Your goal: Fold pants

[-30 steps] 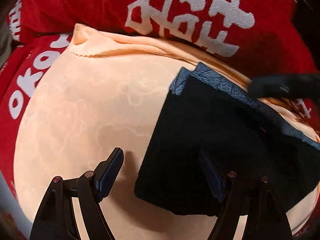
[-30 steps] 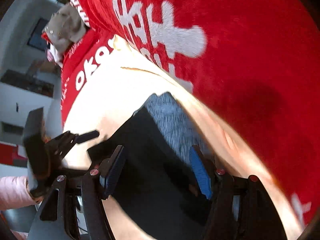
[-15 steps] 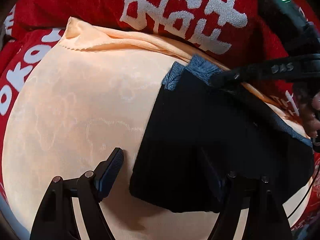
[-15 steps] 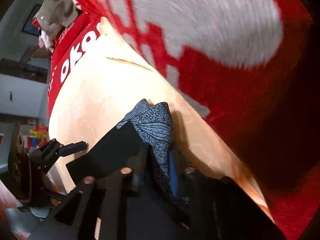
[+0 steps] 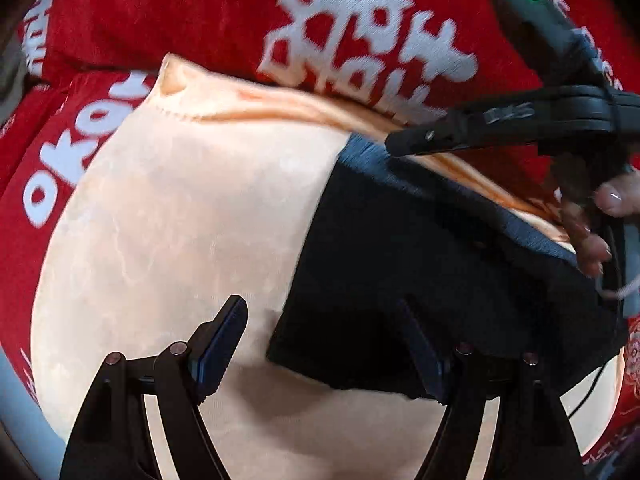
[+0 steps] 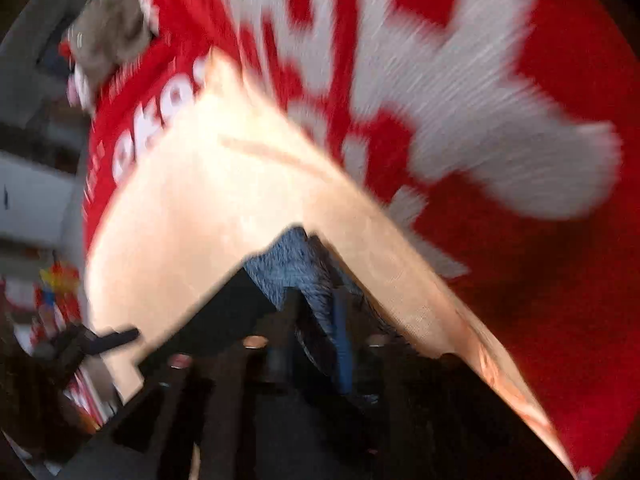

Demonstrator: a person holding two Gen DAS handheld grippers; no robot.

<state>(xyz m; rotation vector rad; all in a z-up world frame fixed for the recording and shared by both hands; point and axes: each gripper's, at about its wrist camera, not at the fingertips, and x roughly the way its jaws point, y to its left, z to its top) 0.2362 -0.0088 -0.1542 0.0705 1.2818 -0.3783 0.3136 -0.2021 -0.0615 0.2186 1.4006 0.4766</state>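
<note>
Red blanket (image 5: 160, 12) with white lettering carries a peach cloth (image 5: 192, 216). Folded black pants (image 5: 420, 272) lie at that cloth's right edge. Left tongs (image 5: 320, 344) hover spread above them. Right tongs (image 6: 312, 344), jaws just reopening partly, straddle the pants' grey corner (image 6: 296, 268); grip unclear.

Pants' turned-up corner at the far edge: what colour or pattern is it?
Grey-blue with a fine dark speckle, against the black pants; the corner shows best in the right wrist view.

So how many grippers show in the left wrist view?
2. The left gripper stands at the bottom, one finger over the peach cloth, the other over the black pants. The right gripper reaches in from the upper right.
</note>
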